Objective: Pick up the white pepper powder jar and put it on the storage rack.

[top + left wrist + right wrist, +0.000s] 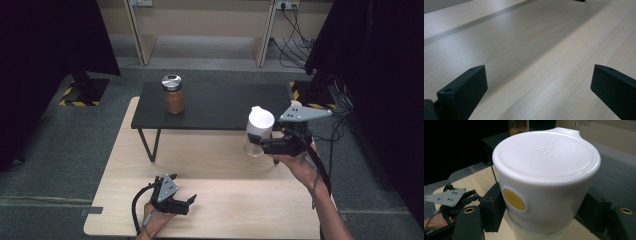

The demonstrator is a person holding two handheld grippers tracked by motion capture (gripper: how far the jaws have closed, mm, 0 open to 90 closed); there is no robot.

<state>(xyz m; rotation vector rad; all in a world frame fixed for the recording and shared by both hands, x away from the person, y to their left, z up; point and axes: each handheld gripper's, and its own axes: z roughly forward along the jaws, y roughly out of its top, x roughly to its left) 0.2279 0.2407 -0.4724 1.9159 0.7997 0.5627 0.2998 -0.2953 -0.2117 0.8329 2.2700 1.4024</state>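
My left hand-held gripper (189, 202) sits low at the near edge, jaws spread wide apart with nothing between them, cable looping behind my wrist. My right hand-held gripper (261, 141) is raised, forearm angled in from the lower right, jaws pointing left and clamped on the load.
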